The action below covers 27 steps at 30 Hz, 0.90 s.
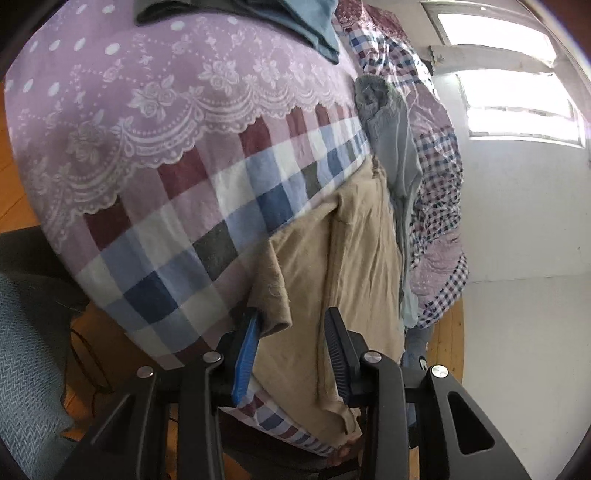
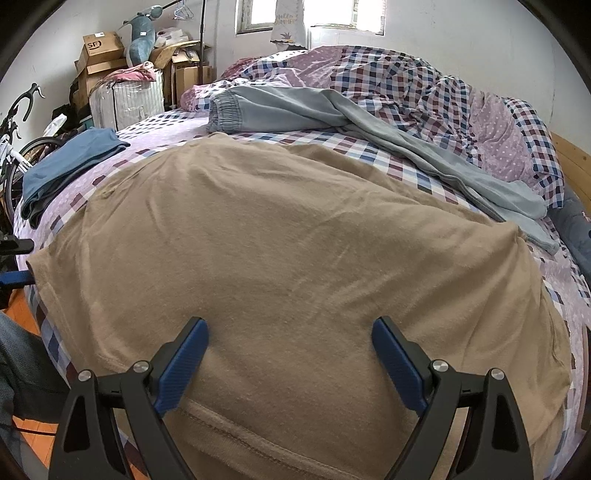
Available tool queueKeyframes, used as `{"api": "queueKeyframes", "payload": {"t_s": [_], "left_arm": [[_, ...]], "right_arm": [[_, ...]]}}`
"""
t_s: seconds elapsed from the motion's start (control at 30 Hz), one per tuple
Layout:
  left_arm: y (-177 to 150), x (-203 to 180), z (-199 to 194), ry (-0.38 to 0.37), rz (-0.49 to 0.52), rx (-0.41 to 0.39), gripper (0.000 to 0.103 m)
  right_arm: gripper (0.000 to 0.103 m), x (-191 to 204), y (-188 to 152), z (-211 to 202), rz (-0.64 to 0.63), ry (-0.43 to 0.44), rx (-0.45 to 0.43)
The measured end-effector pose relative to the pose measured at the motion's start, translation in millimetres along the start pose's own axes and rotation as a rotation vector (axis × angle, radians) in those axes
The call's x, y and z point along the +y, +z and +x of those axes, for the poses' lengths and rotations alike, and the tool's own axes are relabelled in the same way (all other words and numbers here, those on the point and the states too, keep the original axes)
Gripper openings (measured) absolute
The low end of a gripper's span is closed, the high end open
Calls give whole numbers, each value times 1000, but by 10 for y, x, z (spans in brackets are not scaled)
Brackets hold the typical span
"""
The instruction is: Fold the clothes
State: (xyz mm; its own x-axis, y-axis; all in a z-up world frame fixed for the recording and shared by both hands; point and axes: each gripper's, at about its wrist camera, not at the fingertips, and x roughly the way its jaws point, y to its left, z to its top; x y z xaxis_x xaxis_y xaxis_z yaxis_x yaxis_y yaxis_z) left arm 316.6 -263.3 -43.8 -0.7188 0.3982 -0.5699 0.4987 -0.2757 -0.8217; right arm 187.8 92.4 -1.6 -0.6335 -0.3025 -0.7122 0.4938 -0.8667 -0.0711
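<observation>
Working left to right, we have the left gripper (image 1: 291,325) parted around the tan shirt (image 2: 295,258)'s sleeve (not visibly pinching), ready to fold it inward; the right gripper (image 2: 290,334) hovers released above the hem, shirt flat on the bed (image 1: 177,155).

The setting is a bedroom in a private home. A bed (image 2: 369,147) with a checked and lilac floral sheet fills most of both views, with a rumpled checked quilt (image 2: 424,85) along its far side. Loose garments lie on it: a tan shirt (image 2: 295,240), grey-blue trousers (image 2: 332,110) and a folded blue garment (image 2: 74,158). Stacked cardboard boxes (image 2: 99,55), a plush toy (image 2: 142,37) and a bicycle (image 2: 14,129) occupy one corner. Windows (image 2: 258,14) are set in the white walls, and the floor (image 2: 26,314) is wood.
</observation>
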Motion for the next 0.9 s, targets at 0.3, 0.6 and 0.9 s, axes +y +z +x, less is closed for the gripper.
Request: {"api": "queueKeyframes", "payload": {"t_s": [0.3, 0.6, 0.9], "left_arm": [[53, 15, 24, 74, 1, -39, 37], [69, 60, 106, 13, 1, -15, 5], [117, 11, 48, -99, 11, 16, 4]], "right_arm": [[93, 38, 0, -15, -19, -6, -8], [93, 554, -22, -242, -231, 6, -118], [93, 1416, -110, -444, -421, 95, -203]]}}
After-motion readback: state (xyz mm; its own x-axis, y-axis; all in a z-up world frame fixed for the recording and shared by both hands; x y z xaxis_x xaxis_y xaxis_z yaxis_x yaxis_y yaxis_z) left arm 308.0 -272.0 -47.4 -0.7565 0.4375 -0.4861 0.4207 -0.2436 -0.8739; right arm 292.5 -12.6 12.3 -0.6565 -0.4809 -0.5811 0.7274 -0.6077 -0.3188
